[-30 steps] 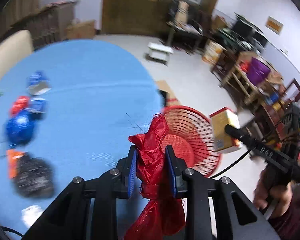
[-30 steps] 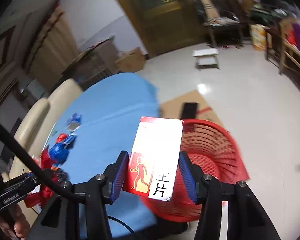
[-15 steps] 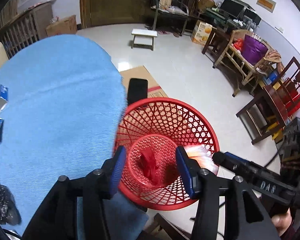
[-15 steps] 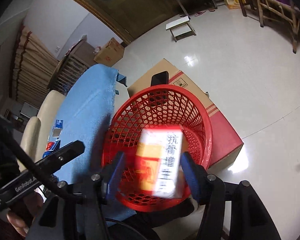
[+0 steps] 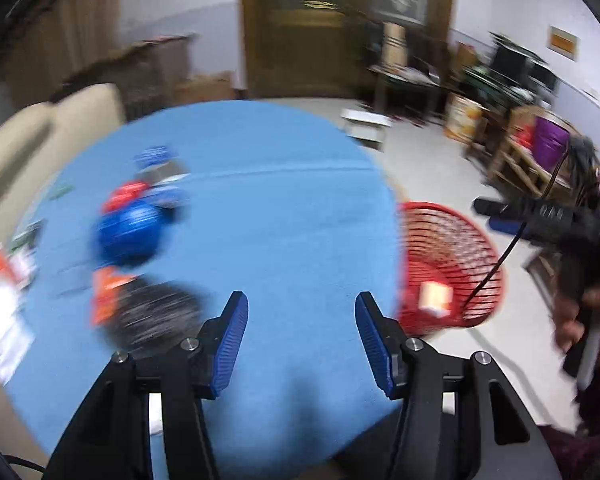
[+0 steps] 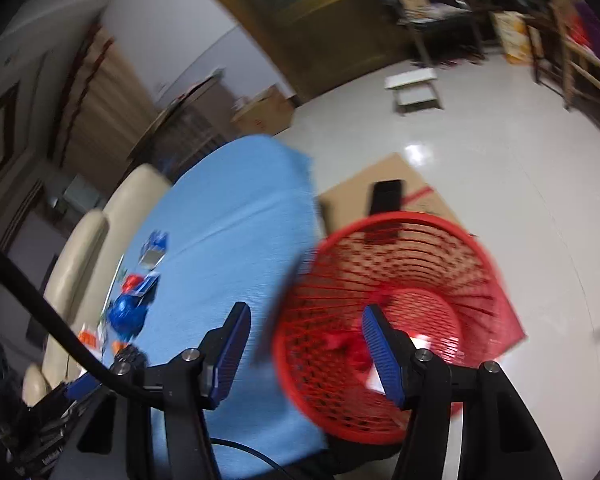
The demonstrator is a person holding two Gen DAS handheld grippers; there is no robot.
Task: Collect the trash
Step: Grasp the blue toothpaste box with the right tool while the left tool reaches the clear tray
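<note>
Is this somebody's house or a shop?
Most likely a living or dining room in someone's home. There is a round table with a blue tablecloth and cream chairs beside it, a big wooden door, and a red mesh wastebasket on the shiny tiled floor.

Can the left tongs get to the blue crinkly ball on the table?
Probably yes. The left tongs are empty, jaws opening, over bare blue tablecloth. The blue ball lies ahead to their left with nothing between, though other trash crowds it.

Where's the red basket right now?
The red basket stands on the floor just off the blue table's right edge, against a cardboard box; trash lies inside.
</note>
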